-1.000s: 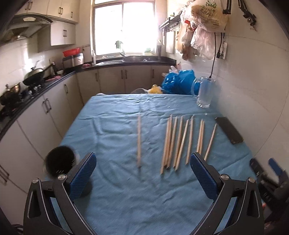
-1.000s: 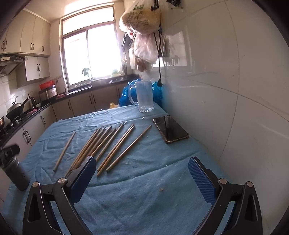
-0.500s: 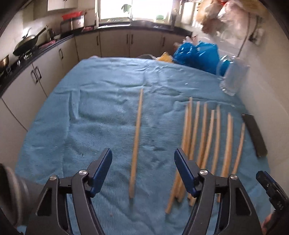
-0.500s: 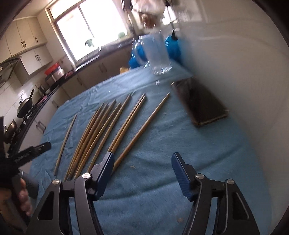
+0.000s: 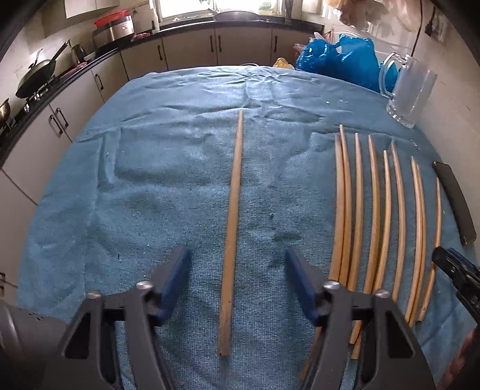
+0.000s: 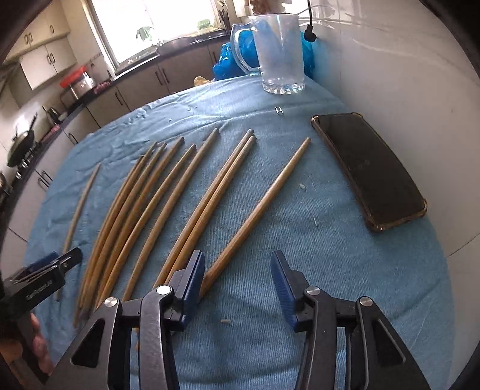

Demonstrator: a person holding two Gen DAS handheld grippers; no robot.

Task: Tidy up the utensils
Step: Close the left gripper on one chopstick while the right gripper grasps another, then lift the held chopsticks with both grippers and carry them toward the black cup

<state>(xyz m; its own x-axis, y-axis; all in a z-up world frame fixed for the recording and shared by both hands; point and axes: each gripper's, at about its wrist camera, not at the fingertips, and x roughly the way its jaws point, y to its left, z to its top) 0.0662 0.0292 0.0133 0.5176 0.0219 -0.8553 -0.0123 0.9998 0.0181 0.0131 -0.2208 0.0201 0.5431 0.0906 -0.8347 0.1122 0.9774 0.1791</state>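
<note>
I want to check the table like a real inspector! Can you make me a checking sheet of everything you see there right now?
Surface: table under a wrinkled blue cloth, a few crumbs on it.
Job's things: one lone chopstick lying apart; a row of chopsticks beside it; a single chopstick nearest the phone.
Clutter: black phone by the wall; empty glass mug; blue plastic bag behind it.
Grippers: left gripper open, jaws have just been closing, lone chopstick between them, untouched. Right gripper open, jaws have just been closing, the single chopstick's end at its left pad.
Cables: black cord hanging on the wall.
Surroundings: kitchen cabinets, wok, window.
</note>
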